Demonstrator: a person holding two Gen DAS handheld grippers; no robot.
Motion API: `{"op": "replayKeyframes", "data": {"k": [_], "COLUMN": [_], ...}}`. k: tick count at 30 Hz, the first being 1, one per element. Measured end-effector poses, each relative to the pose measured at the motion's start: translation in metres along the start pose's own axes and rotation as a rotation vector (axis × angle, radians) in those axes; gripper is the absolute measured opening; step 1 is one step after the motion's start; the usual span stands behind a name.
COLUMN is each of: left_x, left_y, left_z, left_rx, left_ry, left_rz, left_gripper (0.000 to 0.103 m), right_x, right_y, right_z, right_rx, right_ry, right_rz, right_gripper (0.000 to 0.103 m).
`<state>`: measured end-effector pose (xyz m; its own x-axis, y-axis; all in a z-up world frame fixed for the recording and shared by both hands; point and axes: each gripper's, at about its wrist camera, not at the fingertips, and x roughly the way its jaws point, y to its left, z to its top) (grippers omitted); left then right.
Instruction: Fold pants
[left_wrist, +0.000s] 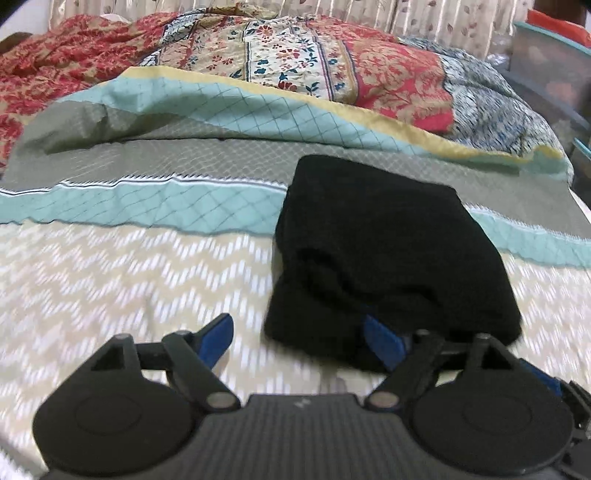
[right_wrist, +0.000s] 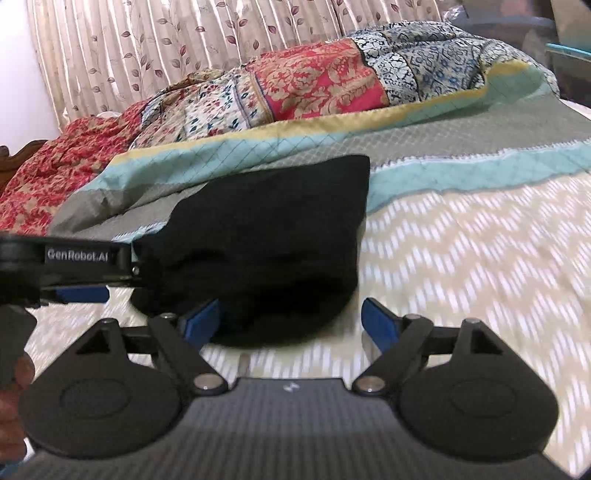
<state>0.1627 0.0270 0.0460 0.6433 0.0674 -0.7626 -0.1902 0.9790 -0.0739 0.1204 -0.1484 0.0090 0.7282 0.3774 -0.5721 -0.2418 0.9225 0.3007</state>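
The black pants (left_wrist: 373, 236) lie folded into a thick, compact bundle on the bedspread (left_wrist: 110, 280). My left gripper (left_wrist: 297, 334) sits low at the bundle's near left corner. It is open, with its right blue finger (left_wrist: 380, 339) against the near edge of the cloth and its left one over bare bedspread. In the right wrist view the pants (right_wrist: 266, 229) fill the middle. My right gripper (right_wrist: 290, 317) is open and straddles the bundle's near right edge without its pads pressing on it. The left gripper's casing (right_wrist: 77, 256) reaches in from the left edge.
A rumpled red, cream and blue patterned quilt (left_wrist: 295, 59) is heaped across the far side of the bed, over a teal-and-grey banded cover (left_wrist: 184, 107). A leaf-print curtain (right_wrist: 147, 48) hangs behind. A plastic box (left_wrist: 546, 55) stands at the far right. A hand (right_wrist: 11, 387) shows at the left edge.
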Motion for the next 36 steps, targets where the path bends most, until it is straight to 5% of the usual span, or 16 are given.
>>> {"op": "replayKeyframes", "data": {"k": [5, 13, 25, 36], "left_x": [-0.039, -0.102, -0.169, -0.187], "left_y": [-0.006, -0.003, -0.008, -0.005], "left_z": [-0.03, -0.072, -0.123, -0.147], "left_rx": [0.03, 0.042, 0.106, 0.109], "left_ry": [0.006, -0.026, -0.098, -0.123], "left_rz": [0.026, 0.071, 0.104, 0.145], "left_gripper": [0.084, 0.103, 0.103, 0.103], "right_x": [-0.032, -0.096, -0.146, -0.169], "right_y": [0.013, 0.023, 0.046, 0.052], "right_z": [-0.018, -0.043, -0.076, -0.089], "right_rx": [-0.018, -0.019, -0.006, -0.006], "right_ry": [0.015, -0.003, 0.068, 0.044], "right_rz": [0.019, 0.004, -0.002, -0.013], "right_gripper": [0.087, 0.097, 0.103, 0.103]}}
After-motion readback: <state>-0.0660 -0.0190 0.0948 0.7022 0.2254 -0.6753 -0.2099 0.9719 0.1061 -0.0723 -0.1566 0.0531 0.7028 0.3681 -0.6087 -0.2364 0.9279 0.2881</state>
